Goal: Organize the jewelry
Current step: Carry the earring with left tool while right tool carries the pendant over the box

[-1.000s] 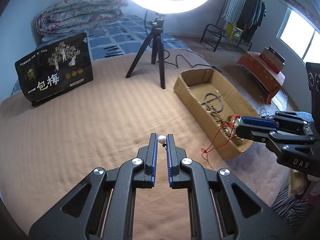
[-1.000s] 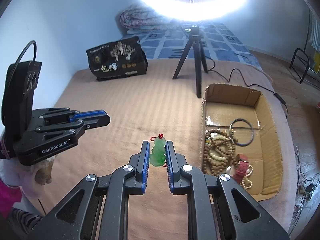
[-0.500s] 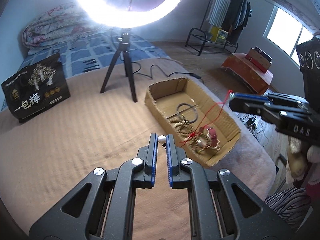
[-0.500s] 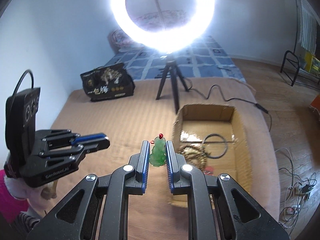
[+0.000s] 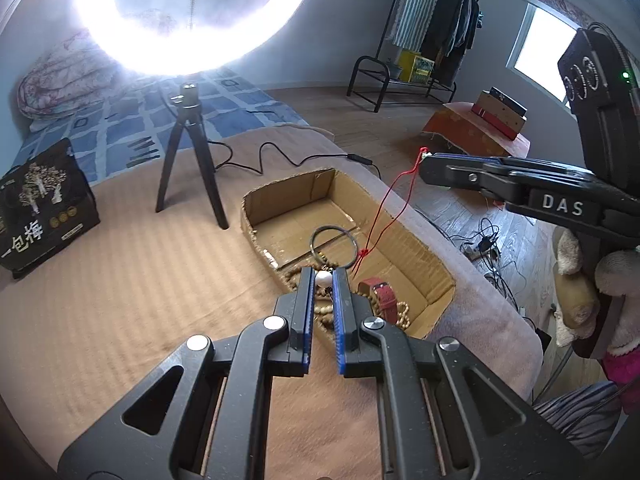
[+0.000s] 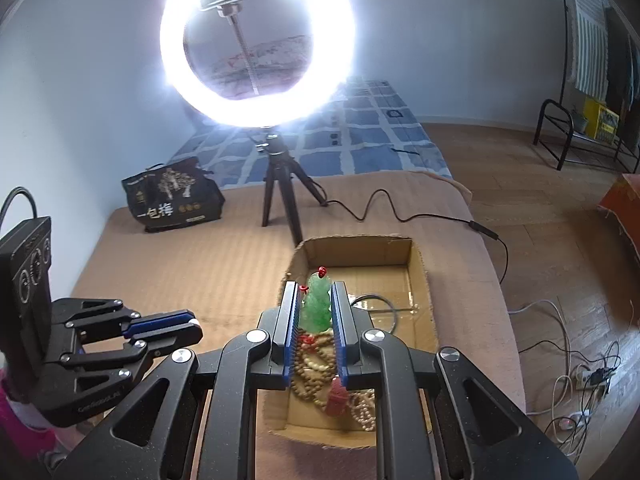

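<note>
My left gripper (image 5: 323,278) is shut on a small white pearl bead (image 5: 323,279), held over the near end of the open cardboard box (image 5: 424,254). My right gripper (image 6: 315,294) is shut on a green jade pendant (image 6: 318,305) above the same box (image 6: 421,292); its red cord (image 5: 380,216) hangs down into the box. In the box lie wooden bead strands (image 6: 310,372), a red watch strap (image 5: 382,296) and a dark bangle ring (image 5: 334,242). The right gripper shows at the right of the left wrist view (image 5: 426,164), the left gripper at the left of the right wrist view (image 6: 194,326).
The box sits on a tan blanket (image 5: 120,280) near the bed's right edge. A ring light on a black tripod (image 5: 190,148) stands behind it with a cable (image 6: 384,208). A black printed bag (image 5: 40,204) is at the far left.
Both grippers have risen and moved over the box, keeping their jewelry. The right gripper has lifted the pendant, so its red cord now hangs stretched down into the box.
</note>
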### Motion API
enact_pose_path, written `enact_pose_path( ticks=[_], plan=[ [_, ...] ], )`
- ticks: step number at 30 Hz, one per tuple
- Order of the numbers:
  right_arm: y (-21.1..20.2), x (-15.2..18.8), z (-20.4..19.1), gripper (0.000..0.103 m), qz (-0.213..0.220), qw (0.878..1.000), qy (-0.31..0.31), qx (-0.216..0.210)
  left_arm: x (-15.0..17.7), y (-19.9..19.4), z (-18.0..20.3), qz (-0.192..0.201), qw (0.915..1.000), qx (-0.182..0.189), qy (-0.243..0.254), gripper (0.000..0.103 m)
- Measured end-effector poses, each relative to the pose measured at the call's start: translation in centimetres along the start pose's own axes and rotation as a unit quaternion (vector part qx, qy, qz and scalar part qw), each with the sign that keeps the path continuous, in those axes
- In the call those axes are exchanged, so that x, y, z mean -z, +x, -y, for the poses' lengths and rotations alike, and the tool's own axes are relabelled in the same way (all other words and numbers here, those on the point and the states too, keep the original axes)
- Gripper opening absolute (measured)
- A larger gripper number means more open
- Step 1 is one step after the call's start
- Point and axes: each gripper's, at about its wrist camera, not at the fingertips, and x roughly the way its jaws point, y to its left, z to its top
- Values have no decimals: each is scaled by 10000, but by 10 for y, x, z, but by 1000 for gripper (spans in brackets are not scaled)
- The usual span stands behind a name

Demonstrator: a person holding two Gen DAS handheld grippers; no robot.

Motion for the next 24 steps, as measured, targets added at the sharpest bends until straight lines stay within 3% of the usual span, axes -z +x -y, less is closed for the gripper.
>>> enact_pose_path(
  ticks=[15,24],
  plan=[
    [47,0,34,14,-394,9988,41,283,-2,58,17,-245,9996,38,-144,7],
    [63,4,46,14,-547,9979,191,287,6,69,24,-324,9994,-14,-122,7]
  ],
)
